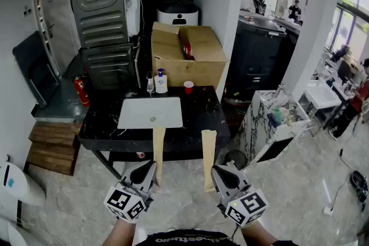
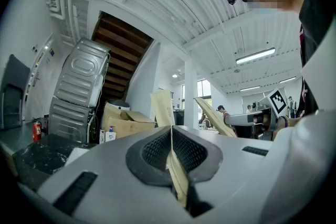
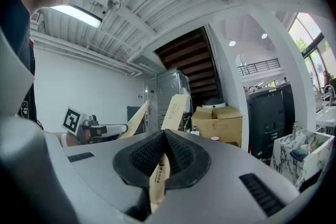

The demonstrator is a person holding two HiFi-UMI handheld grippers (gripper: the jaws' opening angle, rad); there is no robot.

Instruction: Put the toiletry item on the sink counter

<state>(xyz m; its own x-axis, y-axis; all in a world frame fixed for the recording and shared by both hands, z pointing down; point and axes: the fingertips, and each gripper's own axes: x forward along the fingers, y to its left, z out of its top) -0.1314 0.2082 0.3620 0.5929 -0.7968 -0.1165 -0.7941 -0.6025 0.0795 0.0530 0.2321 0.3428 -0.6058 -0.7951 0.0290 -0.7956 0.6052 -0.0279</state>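
Grippers both loaded. Your left gripper (image 1: 148, 173) is clamped tight on the near end of the left packet (image 1: 158, 150), a flat tan paper sleeve. Your right gripper (image 1: 221, 174) pinches the right packet (image 1: 208, 155) the same way. Both packets stick out toward 12 o'clock, side by side and apart. In the head view their tips overlap the near edge of the black counter (image 1: 202, 115); neither lies on it. The basin (image 1: 150, 112) sits at 12 from the left packet. A pump bottle (image 1: 161, 81) and a red cup (image 1: 188, 87) stand at the back rim, with a box (image 1: 199, 60) behind.
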